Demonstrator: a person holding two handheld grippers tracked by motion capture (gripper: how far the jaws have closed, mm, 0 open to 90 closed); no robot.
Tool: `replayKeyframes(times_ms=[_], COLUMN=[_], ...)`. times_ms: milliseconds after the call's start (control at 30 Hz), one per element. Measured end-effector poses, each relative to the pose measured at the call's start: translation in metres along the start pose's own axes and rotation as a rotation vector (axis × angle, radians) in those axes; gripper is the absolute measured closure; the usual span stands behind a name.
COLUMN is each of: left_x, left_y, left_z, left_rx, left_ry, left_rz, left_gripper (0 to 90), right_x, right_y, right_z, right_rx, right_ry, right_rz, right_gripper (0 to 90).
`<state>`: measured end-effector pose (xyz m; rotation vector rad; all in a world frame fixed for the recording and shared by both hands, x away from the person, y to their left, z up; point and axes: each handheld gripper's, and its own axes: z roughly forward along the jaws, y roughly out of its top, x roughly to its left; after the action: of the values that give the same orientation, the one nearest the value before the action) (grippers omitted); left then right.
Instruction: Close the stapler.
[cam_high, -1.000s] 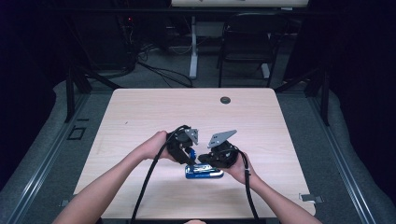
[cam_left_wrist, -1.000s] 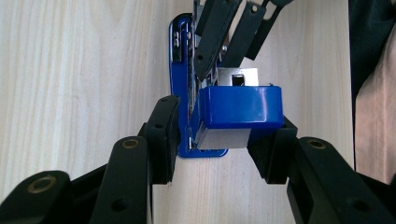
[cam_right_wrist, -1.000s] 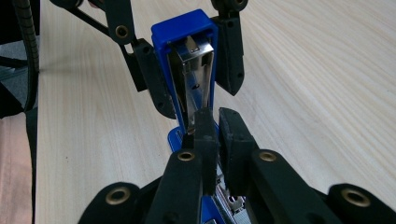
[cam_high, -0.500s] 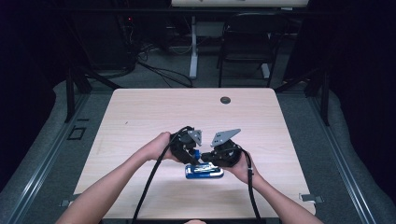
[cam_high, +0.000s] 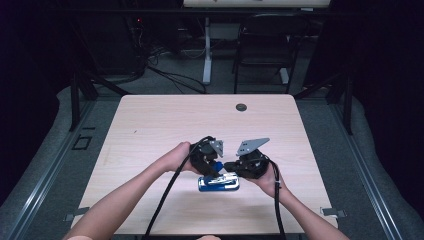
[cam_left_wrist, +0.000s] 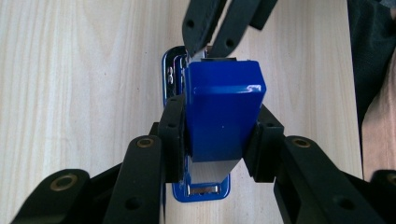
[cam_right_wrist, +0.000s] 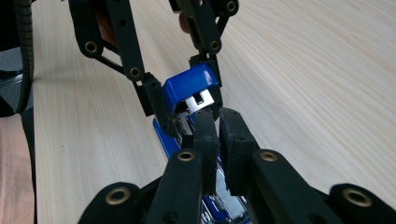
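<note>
A blue stapler (cam_high: 218, 182) lies on the wooden table (cam_high: 150, 125) near the front edge, between both hands. My left gripper (cam_left_wrist: 219, 126) is shut on the stapler's blue top cover (cam_left_wrist: 224, 102), which is tilted up off the base (cam_left_wrist: 201, 191). Its jaws have just been closing, with the cover between the pads. From the opposite side my right gripper (cam_right_wrist: 217, 123) is shut, its tips against the silver metal part under the cover (cam_right_wrist: 189, 84). I cannot tell whether it pinches that metal. In the high view the left gripper (cam_high: 216, 167) and right gripper (cam_high: 227, 166) meet over the stapler.
A small black round insert (cam_high: 241, 107) sits in the table near its far edge. A dark chair (cam_high: 265, 45) and cables on the floor lie beyond the table. The table's edge runs close on the left in the right gripper view.
Both hands have shifted a little to the right above the stapler. The stapler's base has stayed where it was.
</note>
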<state>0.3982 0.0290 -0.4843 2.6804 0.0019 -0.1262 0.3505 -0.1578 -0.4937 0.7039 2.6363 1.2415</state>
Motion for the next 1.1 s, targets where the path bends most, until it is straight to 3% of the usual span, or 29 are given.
replayKeyframes(times_ms=[233, 867, 1033, 1100], left_x=[0.001, 0.003, 0.003, 0.004], left_y=[0.007, 0.011, 0.012, 0.011], left_z=[0.010, 0.023, 0.030, 0.030], left_rx=[0.010, -0.013, 0.004, 0.002], left_ry=[-0.003, -0.002, -0.001, -0.002], left_rz=[0.001, -0.014, -0.016, -0.039], left_gripper=[64.5, 63.9, 63.5, 59.2], right_x=[-0.002, 0.000, 0.001, 0.000], right_y=[0.000, 0.001, 0.000, -0.001], right_z=[-0.009, -0.013, -0.009, -0.006], right_rx=[-0.034, -0.043, -0.008, 0.021], right_ry=[-0.008, -0.007, -0.003, -0.008], right_rz=[0.014, -0.002, 0.002, -0.002], right_gripper=[86.3, 87.1, 87.3, 87.3])
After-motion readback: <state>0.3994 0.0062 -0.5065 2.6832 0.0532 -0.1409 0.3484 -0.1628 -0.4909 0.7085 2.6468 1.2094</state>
